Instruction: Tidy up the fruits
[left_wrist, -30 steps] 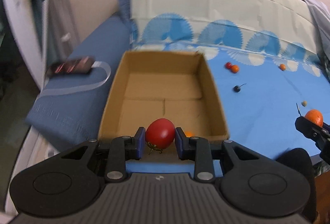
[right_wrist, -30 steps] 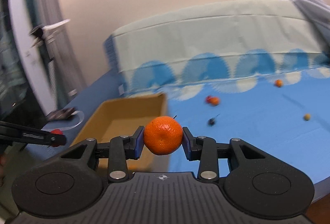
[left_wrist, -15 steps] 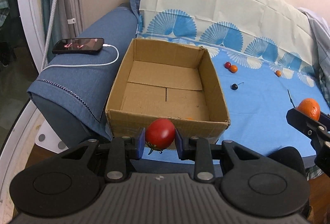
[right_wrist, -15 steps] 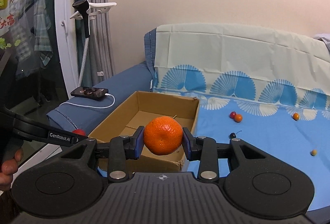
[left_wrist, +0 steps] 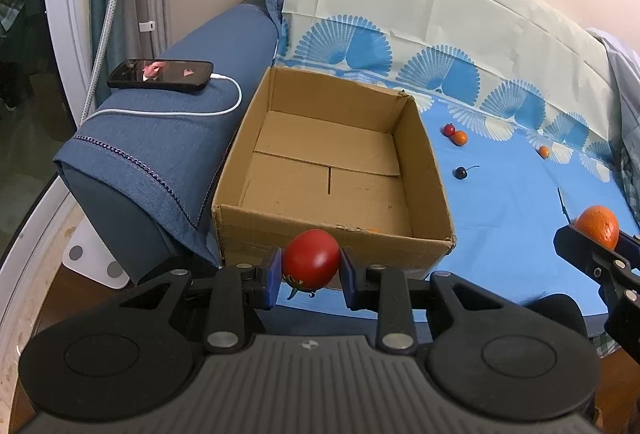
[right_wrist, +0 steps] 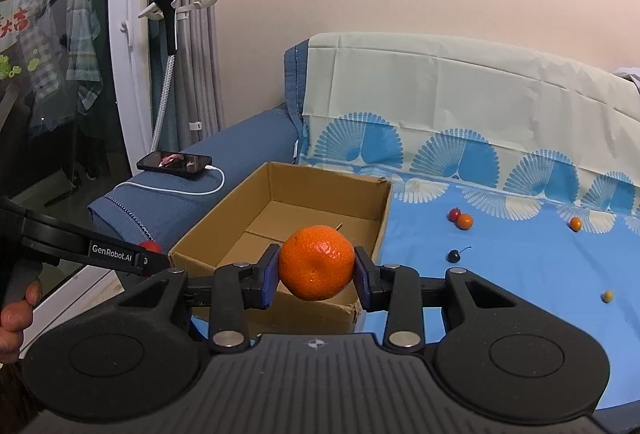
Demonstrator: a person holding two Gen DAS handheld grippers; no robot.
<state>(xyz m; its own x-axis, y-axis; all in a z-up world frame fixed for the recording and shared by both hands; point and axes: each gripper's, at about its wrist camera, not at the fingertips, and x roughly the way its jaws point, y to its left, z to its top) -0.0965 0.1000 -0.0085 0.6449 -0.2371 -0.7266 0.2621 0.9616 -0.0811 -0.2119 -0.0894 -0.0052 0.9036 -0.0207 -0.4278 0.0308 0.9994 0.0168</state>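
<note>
Both fruits hover short of the box's (left_wrist: 332, 230) near rim.

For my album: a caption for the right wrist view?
Hand-held gripper holding a mandarin near a cardboard box.

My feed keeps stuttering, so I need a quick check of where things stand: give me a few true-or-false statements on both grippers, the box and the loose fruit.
1. The left gripper clamps a red tomato. True.
2. The right gripper is empty. False: it clamps a round orange mandarin.
3. The open brown cardboard box is full of fruit. False: it looks almost empty.
4. A dark cherry with a stem lies on the blue sheet. True.
5. A black phone lies inside the box. False: it rests on the blue armrest.
</note>
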